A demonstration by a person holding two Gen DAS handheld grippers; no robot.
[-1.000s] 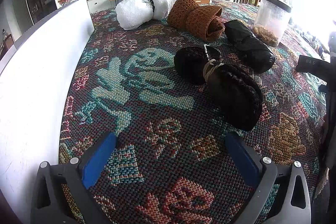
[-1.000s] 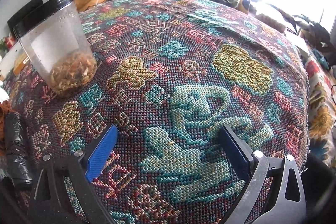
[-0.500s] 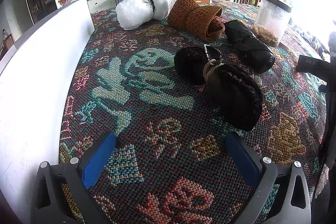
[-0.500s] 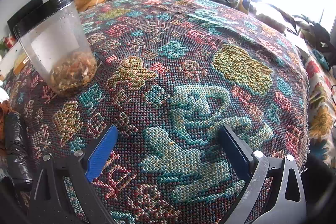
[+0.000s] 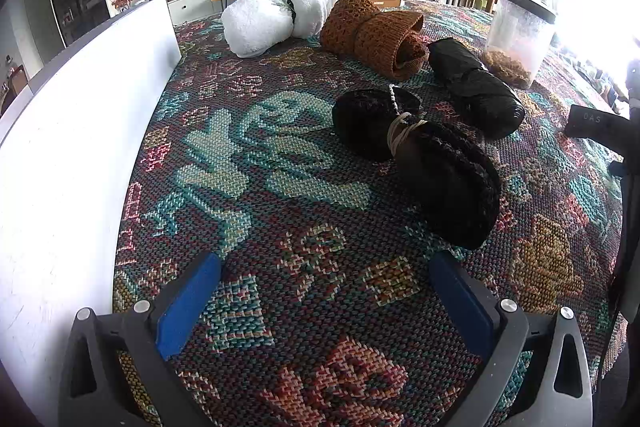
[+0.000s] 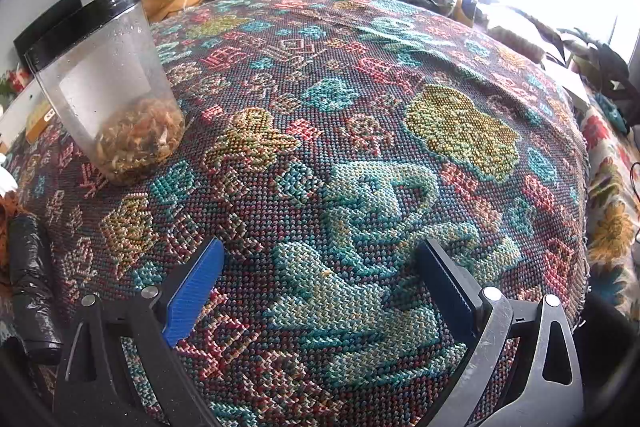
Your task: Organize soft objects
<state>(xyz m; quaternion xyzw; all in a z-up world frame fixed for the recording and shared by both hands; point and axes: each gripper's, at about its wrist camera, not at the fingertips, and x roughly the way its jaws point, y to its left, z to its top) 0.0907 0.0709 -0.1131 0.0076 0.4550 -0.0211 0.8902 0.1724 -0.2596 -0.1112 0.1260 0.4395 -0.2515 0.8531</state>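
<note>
Bundles, four, on the patterned surface (image 5: 256,163), left wrist view: white roll (image 5: 276,19) at the far end; brown knit roll (image 5: 376,35) beside it; black shiny roll (image 5: 476,91) next, near a lidded jar (image 5: 520,39); dark knit bundle (image 5: 424,163), cord-tied, nearest. White board (image 5: 80,131) along the left edge. Left claw (image 5: 324,295): spread wide, empty, low over bare cloth, short of the dark bundle.

Right wrist view: right claw (image 6: 320,291) spread, empty, over bare cloth; jar at far left, black roll at the frame edge.

Progress: apparently nothing gathered or moved yet; all four bundles left to sort.
</note>
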